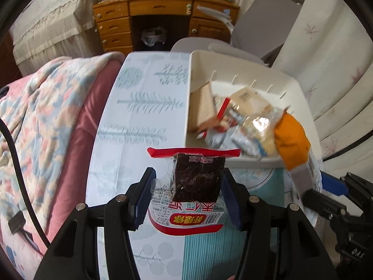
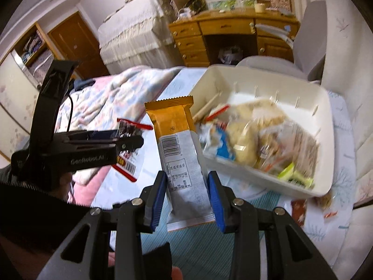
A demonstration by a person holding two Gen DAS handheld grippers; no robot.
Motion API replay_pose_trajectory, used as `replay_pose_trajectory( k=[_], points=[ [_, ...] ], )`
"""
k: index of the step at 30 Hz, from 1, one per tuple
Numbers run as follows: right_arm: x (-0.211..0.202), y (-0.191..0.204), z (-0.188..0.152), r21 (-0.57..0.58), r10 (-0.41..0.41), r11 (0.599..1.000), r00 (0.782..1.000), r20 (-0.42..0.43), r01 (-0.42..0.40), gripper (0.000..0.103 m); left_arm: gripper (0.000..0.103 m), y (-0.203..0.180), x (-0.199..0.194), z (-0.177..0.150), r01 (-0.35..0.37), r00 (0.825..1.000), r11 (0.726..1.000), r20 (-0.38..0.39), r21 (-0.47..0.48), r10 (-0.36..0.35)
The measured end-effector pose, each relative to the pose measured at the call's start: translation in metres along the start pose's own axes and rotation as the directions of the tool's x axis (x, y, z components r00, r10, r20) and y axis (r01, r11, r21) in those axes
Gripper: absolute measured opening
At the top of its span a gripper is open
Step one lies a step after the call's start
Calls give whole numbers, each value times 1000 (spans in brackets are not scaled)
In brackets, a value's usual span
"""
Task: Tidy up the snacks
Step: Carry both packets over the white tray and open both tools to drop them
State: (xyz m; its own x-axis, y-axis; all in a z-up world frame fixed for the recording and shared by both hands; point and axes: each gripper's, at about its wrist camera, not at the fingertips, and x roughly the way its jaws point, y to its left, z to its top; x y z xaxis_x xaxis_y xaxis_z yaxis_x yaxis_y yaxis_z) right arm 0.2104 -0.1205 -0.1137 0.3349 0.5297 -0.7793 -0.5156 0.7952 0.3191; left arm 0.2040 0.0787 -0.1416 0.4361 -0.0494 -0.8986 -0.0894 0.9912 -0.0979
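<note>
My left gripper [image 1: 187, 182] is shut on a clear red-edged packet [image 1: 198, 182] holding a dark square snack, lifted above the table just in front of the white bin [image 1: 190, 98]. My right gripper [image 2: 186, 186] is shut on a long orange-and-silver bar wrapper [image 2: 177, 154], held upright to the left of the white bin [image 2: 324, 140]. Several wrapped snacks [image 2: 251, 137] lie piled inside the bin. In the right wrist view the left gripper [image 2: 130, 140] shows at the left with its red-edged packet [image 2: 127, 128]. In the left wrist view the orange bar [image 1: 291, 140] is at the bin's right corner.
The table wears a pale tree-print cloth [image 1: 144, 107] with a teal striped mat [image 2: 195, 245] near me. A bed with a patterned quilt [image 1: 46, 107] runs along the left. A grey chair [image 1: 263, 30] and a wooden desk [image 1: 163, 16] stand behind the bin. Loose wrappers [image 2: 326, 205] lie right of it.
</note>
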Motion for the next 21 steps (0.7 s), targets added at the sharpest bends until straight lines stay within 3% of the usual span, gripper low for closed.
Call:
replay_pose_trajectory(
  k=[11, 21],
  points=[
    [2, -45, 35, 118, -107, 988, 991, 78, 97, 37, 55, -27, 5, 52, 55, 997, 992, 39, 117, -60],
    [17, -94, 47, 263, -233, 943, 969, 86, 204, 37, 56, -42, 41, 84, 79, 997, 980, 3, 182, -81]
  ],
)
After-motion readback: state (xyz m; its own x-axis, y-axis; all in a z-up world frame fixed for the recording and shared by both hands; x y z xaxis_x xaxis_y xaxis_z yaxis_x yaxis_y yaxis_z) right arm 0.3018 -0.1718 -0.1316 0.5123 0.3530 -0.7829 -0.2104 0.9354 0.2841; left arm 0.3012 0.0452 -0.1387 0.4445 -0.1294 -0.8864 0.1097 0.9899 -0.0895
